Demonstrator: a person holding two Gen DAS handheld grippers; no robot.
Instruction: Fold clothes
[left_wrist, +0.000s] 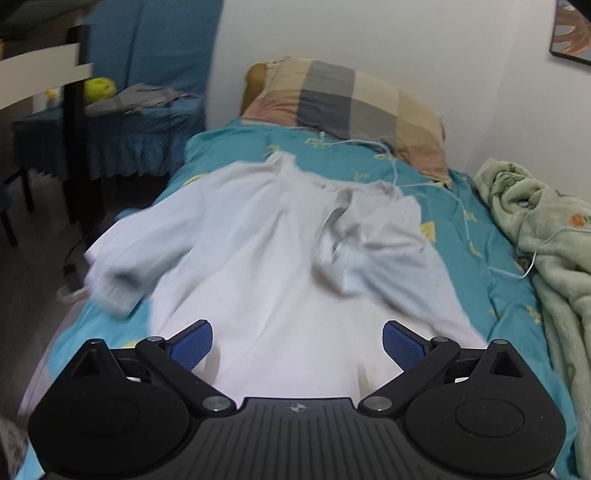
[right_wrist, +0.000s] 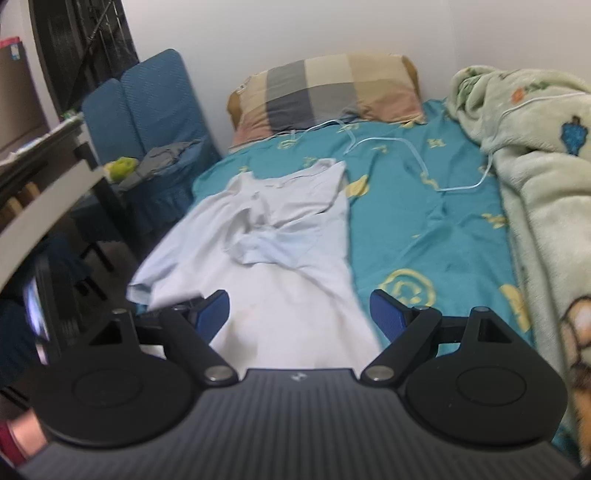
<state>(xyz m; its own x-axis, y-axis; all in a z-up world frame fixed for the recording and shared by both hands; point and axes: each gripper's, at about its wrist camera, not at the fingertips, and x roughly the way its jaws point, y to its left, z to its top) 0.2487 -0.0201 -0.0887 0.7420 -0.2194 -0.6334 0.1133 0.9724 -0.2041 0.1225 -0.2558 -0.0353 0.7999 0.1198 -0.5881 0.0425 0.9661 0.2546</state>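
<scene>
Shirt (left_wrist: 258, 258) sprawls toward bed's (left_wrist: 461, 229) left edge; left tool (left_wrist: 297, 345), right tool (right_wrist: 299, 315) both wide, empty; hem hidden.

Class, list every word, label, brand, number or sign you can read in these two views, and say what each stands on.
No text can be read.
Small emblem on the left claw body: a logo mark, no letters.
Same emblem on the right claw body: blurred.
Yellow patterns on the teal bedsheet: shapes, not legible words.

White walls (right_wrist: 295, 29), teal-sheeted bed (right_wrist: 424, 221) (checked pillow (right_wrist: 325, 88) at head), blue chair (right_wrist: 147, 99), dark floor (left_wrist: 33, 229).
</scene>
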